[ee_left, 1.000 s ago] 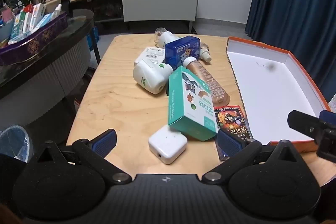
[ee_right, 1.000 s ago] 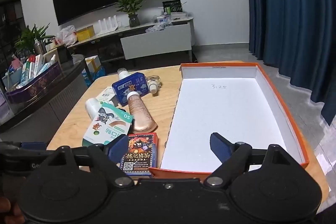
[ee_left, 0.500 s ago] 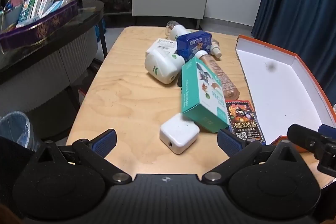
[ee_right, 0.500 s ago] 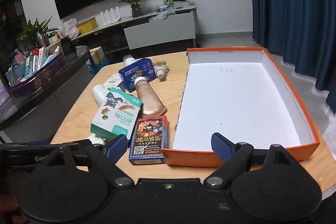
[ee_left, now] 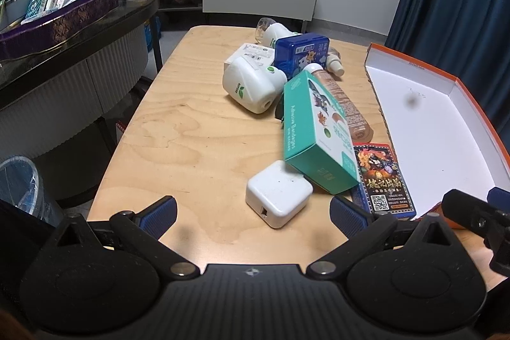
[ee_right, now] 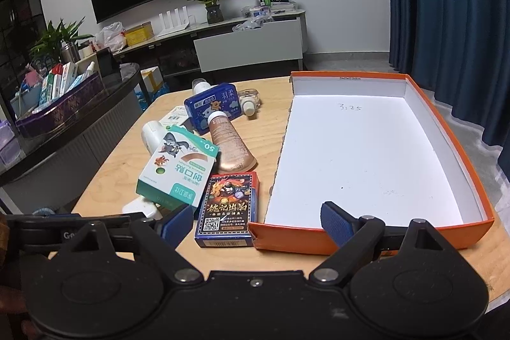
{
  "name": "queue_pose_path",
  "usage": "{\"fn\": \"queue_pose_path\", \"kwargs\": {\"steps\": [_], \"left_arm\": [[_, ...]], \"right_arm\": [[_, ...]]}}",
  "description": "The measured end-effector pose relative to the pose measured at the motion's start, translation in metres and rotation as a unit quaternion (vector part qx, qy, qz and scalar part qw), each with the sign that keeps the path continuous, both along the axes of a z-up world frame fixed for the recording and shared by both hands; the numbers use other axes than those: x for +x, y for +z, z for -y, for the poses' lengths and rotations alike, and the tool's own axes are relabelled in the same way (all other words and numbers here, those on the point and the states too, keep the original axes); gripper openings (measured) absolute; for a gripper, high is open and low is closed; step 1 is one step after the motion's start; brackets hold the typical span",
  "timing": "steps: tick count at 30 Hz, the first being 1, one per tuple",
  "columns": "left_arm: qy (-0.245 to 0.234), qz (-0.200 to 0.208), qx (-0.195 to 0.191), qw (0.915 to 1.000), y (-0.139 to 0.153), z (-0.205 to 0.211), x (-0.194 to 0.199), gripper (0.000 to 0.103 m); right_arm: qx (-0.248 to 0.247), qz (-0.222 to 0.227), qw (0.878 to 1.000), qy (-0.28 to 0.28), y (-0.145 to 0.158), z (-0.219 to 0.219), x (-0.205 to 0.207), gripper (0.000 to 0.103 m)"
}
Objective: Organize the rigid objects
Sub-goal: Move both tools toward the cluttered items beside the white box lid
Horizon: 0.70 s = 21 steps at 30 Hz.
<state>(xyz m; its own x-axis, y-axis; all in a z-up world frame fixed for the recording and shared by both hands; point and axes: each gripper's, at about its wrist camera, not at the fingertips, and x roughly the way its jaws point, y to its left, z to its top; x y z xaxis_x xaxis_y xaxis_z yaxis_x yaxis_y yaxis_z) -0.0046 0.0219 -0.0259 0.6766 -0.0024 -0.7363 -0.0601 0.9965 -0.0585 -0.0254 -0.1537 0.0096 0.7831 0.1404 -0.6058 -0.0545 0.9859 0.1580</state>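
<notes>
Both grippers hang over the near edge of the wooden table (ee_left: 178,129) with nothing between their fingers. The left gripper (ee_left: 253,214) has its jaws spread wide, and the white charger (ee_left: 279,192) lies on the table just ahead of the gap between them. The right gripper (ee_right: 257,220) is spread wide as well, its left pad beside the card box (ee_right: 228,210) and its right pad over the near wall of the orange tray (ee_right: 446,129). That tray sits along the right edge of the table, white inside, with only a small handwritten mark near its far wall. The things to be sorted lie in a loose cluster down the middle of the table, left of the tray. The card box lies flat at the near end, touching the tray's near left corner. The teal bandage box (ee_left: 315,136) leans tilted, its near end resting on the charger. Behind it lie a brown tube (ee_right: 230,145) with a white cap, a white bottle (ee_left: 251,83) on its side, and a blue tin (ee_left: 301,53). A small clear bottle (ee_right: 249,99) lies toward the far edge.
</notes>
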Motion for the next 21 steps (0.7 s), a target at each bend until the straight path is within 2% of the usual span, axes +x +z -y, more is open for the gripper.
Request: {"fn": "queue_pose_path", "kwargs": {"steps": [21], "left_arm": [[-0.006, -0.002, 0.002, 1.0, -0.0057, -0.0022, 0.0035, 0.103]], "right_arm": [[-0.014, -0.008, 1.0, 0.022, -0.0032, -0.0104, 0.0016, 0.102]]}}
